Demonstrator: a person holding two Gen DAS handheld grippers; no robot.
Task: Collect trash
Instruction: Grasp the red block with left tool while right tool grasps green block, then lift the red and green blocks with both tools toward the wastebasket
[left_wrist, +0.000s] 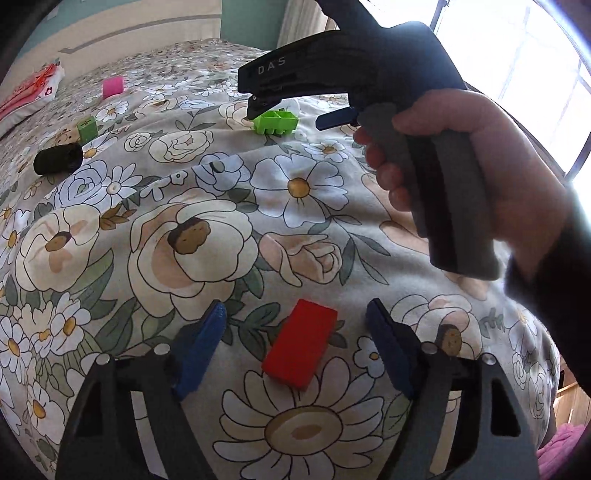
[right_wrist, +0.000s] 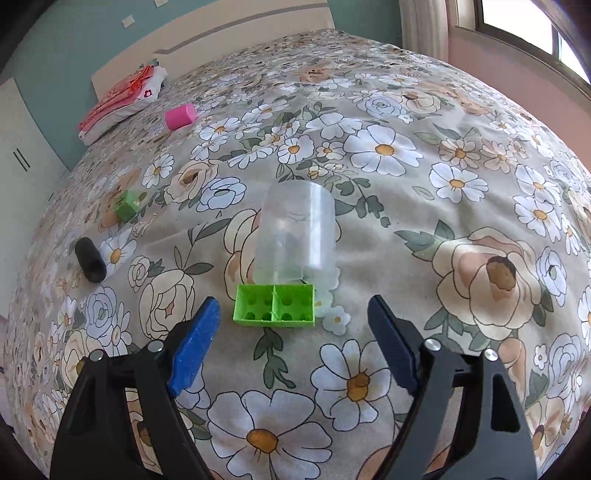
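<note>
Blue pads on my left gripper (left_wrist: 295, 343) stand well apart, straddling the red block (left_wrist: 301, 343) without touching it; nothing is gripped. The block lies flat on the flowered bedspread (left_wrist: 229, 206), turned somewhat askew to the line between the pads. My right gripper (right_wrist: 293, 332) is likewise wide, holding nothing, and points at the green tray (right_wrist: 274, 305), which lies ahead of its tips, not yet between them. In the left wrist view my right hand (left_wrist: 476, 162) is wrapped round that tool's handle, above the same tray.

Assessment of the step in hand: both tools are lined up for a pickup. For the left, I judge it best to turn the wrist until the pads face the block's long sides squarely, sink until the tips meet the soft cover, then close; a skewed bite could twist the block out. For the right, advance until the tray's walls sit between the pads. The clear plastic cup (right_wrist: 297, 232) lies on its side, apparently touching the tray's far edge, and may roll if nudged.

Further out: a green cube (right_wrist: 127, 205), a black cylinder (right_wrist: 89, 258), a pink cylinder (right_wrist: 180, 116) and folded cloth (right_wrist: 122, 99) near the headboard. No collection bin is visible.
</note>
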